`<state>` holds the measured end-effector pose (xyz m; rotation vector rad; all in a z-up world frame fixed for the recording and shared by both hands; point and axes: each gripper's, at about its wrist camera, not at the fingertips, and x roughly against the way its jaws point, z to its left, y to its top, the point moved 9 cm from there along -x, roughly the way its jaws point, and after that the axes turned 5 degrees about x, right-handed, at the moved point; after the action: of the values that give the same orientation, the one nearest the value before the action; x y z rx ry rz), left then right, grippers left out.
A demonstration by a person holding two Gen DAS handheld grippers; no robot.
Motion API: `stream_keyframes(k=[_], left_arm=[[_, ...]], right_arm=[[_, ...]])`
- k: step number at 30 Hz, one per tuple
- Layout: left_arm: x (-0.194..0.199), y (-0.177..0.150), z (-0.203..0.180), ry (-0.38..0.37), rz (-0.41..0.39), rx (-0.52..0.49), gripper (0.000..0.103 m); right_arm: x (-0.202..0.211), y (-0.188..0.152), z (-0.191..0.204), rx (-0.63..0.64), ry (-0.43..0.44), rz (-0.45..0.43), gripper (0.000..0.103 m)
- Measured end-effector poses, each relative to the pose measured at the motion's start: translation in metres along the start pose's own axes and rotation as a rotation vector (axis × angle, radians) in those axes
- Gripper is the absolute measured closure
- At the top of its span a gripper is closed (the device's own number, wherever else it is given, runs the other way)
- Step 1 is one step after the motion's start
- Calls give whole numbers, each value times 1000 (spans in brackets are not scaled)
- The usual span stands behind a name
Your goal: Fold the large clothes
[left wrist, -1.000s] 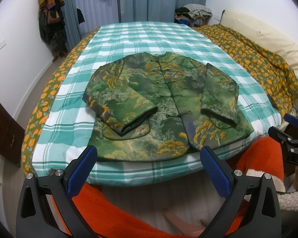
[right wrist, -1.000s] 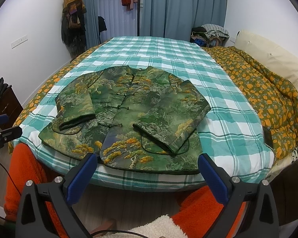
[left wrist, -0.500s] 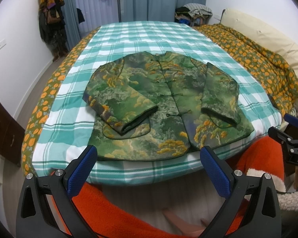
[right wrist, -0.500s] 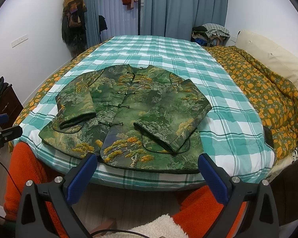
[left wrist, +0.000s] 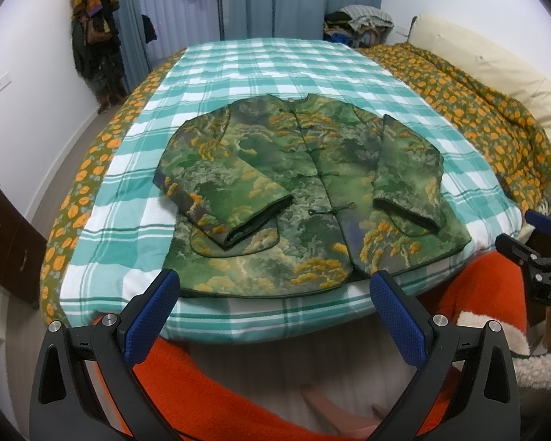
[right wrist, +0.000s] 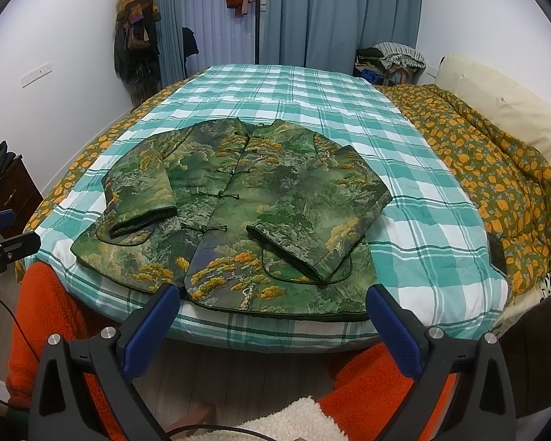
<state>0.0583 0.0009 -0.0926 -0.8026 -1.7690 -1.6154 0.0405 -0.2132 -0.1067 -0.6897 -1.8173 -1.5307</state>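
Observation:
A green and yellow patterned jacket [left wrist: 305, 191] [right wrist: 246, 213] lies flat, front up and buttoned, near the foot edge of the bed, both sleeves folded in over the body. My left gripper [left wrist: 273, 286] hangs open just short of the jacket's hem, holding nothing. My right gripper [right wrist: 273, 301] is open too, in front of the hem, off the mattress edge. The right gripper [left wrist: 532, 242] shows at the right edge of the left wrist view; the left gripper [right wrist: 3, 242] shows at the left edge of the right wrist view.
The bed has a teal plaid sheet [left wrist: 268, 62] [right wrist: 294, 88] and an orange floral quilt [left wrist: 477, 103] [right wrist: 496, 161] bunched at the right. A person's orange fleece legs [left wrist: 202, 386] [right wrist: 44, 312] stand against the foot edge. A dark dresser [left wrist: 7, 242] stands left.

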Motion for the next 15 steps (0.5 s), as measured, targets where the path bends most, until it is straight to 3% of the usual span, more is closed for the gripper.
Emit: stream_keyframes(k=[7,12,15], left_arm=[[1,-3,0,-4,2,-2,0],[9,-2,-8,-3,-3,-16,0],[10,-2,-9,13,-3,-22,0]], right_arm=[[-11,11,-30,46,-65,-65,0],[-78,11,-37,255,-86,-8,0],[-119,13,-29,298,-23,19,0]])
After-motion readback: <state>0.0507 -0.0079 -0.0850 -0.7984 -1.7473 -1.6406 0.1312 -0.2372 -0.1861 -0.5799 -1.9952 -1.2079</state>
